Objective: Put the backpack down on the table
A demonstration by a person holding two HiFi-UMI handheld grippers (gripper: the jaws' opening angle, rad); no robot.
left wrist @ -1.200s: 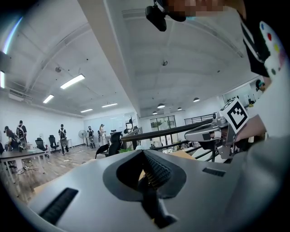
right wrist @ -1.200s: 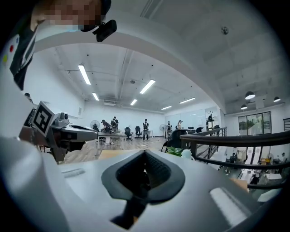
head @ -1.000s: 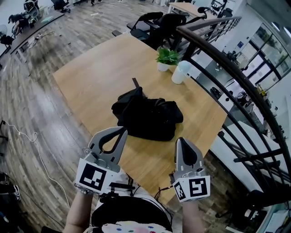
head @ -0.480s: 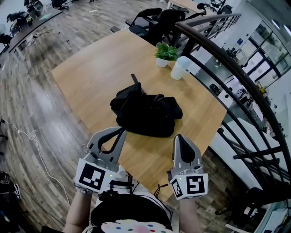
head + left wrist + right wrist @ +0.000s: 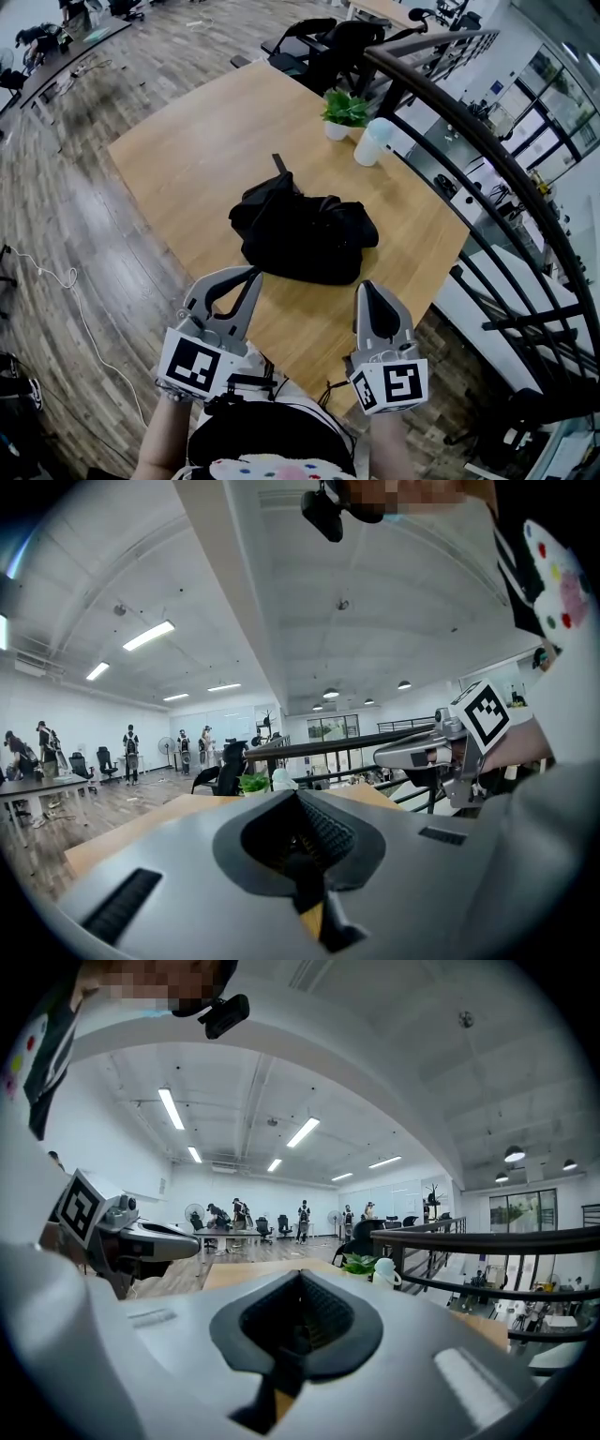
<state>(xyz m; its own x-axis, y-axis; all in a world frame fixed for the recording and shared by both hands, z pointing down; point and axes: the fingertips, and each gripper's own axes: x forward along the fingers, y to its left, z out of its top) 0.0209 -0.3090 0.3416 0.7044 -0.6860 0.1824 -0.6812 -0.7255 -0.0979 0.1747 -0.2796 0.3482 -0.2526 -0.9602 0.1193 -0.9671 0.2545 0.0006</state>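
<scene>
A black backpack [image 5: 305, 239] lies slumped on the wooden table [image 5: 197, 150], a strap sticking out toward the far side. My left gripper [image 5: 255, 272] is held level just short of the bag's near left corner, jaws shut, nothing between them. Over the table's near edge, my right gripper [image 5: 367, 286] points at the bag's near right side, shut and empty as well. Neither gripper touches the bag. In the left gripper view my own shut jaws [image 5: 300, 797] fill the lower frame and hide the backpack; the same holds in the right gripper view [image 5: 300, 1279].
A small potted plant [image 5: 343, 114] and a white jug [image 5: 373, 145] stand at the table's far right edge. A dark railing [image 5: 450, 103] runs along the right side. Black office chairs [image 5: 319, 47] stand beyond the table. A white cable [image 5: 66, 281] lies on the wood floor at left.
</scene>
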